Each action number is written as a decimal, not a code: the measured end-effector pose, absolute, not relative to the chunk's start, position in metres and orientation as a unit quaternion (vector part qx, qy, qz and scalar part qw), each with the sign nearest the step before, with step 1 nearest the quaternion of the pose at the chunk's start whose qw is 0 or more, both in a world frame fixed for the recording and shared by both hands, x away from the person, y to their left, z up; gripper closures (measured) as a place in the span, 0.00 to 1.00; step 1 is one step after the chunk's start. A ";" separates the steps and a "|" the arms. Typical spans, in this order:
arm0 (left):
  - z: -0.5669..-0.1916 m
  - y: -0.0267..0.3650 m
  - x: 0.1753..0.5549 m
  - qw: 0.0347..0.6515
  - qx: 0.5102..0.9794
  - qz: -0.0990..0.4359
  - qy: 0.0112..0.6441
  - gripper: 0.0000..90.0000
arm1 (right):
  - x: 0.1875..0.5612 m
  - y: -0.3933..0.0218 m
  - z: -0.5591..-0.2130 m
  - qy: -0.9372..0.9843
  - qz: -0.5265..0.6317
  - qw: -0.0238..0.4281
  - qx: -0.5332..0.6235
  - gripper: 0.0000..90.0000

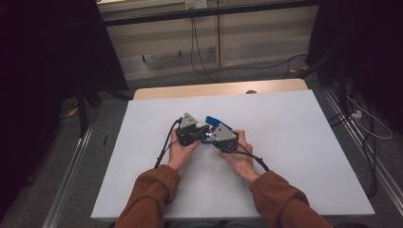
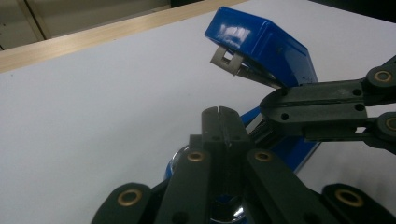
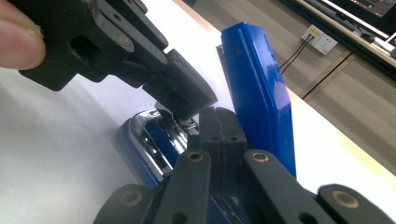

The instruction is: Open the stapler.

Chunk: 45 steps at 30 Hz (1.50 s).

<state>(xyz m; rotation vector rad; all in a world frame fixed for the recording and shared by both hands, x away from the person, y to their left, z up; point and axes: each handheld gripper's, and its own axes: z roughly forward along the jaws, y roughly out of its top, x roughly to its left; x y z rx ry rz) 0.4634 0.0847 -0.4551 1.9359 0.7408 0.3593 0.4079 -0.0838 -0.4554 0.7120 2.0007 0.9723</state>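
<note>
The blue stapler (image 1: 212, 124) lies on the white worktop (image 1: 294, 142) with its lid (image 2: 261, 46) swung up and open, so the chrome staple channel (image 3: 154, 137) in its base is bared. It sits right between the two tongs, its long axis running away from the person, the raised lid at the far end, beyond both tips. The left tongs (image 1: 203, 131) come in from one side and the right tongs (image 1: 211, 137) from the other, and their tips meet over the base, just beside each other, so neither hand is clearly the nearer. Both pairs of jaws are clenched with nothing plainly held between them; in the right gripper view the left tongs' tip (image 3: 187, 100) presses down at the channel's edge, though I cannot tell whether it nips a small metal part there. Judged from this, the coming move turns on reaching down into the open channel rather than toward the lid.
</note>
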 end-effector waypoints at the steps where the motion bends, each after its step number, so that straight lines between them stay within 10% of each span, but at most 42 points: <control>1: -0.455 0.085 0.463 0.496 0.799 0.148 0.306 1.00 | 0.408 -0.084 -0.455 0.788 0.383 0.392 0.280 1.00; 45: -0.457 0.082 0.462 0.477 0.813 0.166 0.291 1.00 | 0.406 -0.086 -0.446 0.753 0.386 0.444 0.295 1.00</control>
